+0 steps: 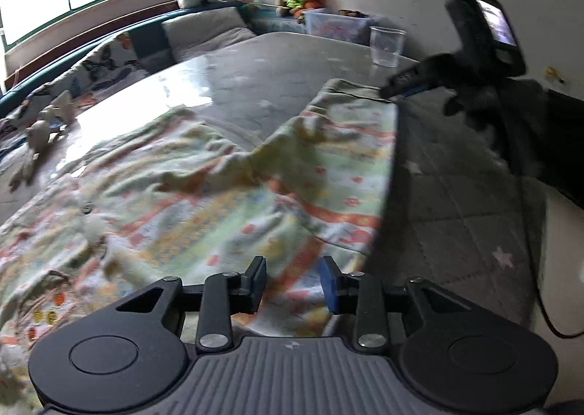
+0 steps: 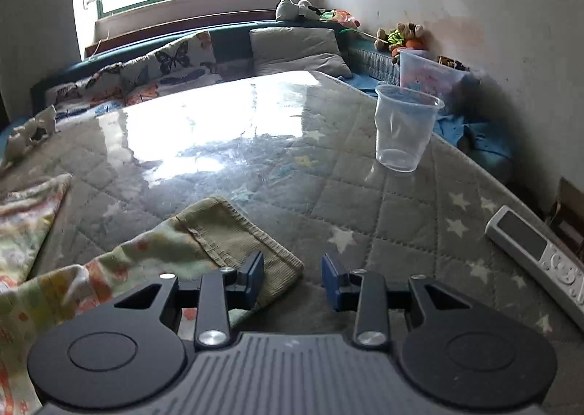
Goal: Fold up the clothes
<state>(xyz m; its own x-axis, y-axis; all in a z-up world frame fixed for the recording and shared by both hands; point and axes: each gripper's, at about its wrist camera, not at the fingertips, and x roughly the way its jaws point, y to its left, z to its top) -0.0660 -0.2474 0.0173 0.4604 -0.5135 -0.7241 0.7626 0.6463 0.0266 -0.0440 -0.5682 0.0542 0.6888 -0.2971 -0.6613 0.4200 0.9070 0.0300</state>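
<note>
A pale green garment [image 1: 219,188] with orange and yellow print lies crumpled across the glossy quilted table [image 1: 226,72]. My left gripper [image 1: 292,280] hovers over its near part, the jaws apart and only cloth below them. One sleeve runs to the far right and ends in an olive ribbed cuff [image 2: 233,229]. My right gripper [image 2: 292,278] hangs over that cuff. Its left finger [image 2: 253,276] is above the cuff's edge, the jaws are apart, and nothing is pinched. The left wrist view shows the right gripper [image 1: 387,88] tip-down at the cuff [image 1: 346,86].
A clear plastic cup [image 2: 405,130] stands on the table beyond the cuff, and a white remote [image 2: 536,254] lies at the right edge. White toy figures [image 1: 40,130] sit at the left edge. Pillows, soft toys and a plastic box [image 2: 430,72] line the far wall.
</note>
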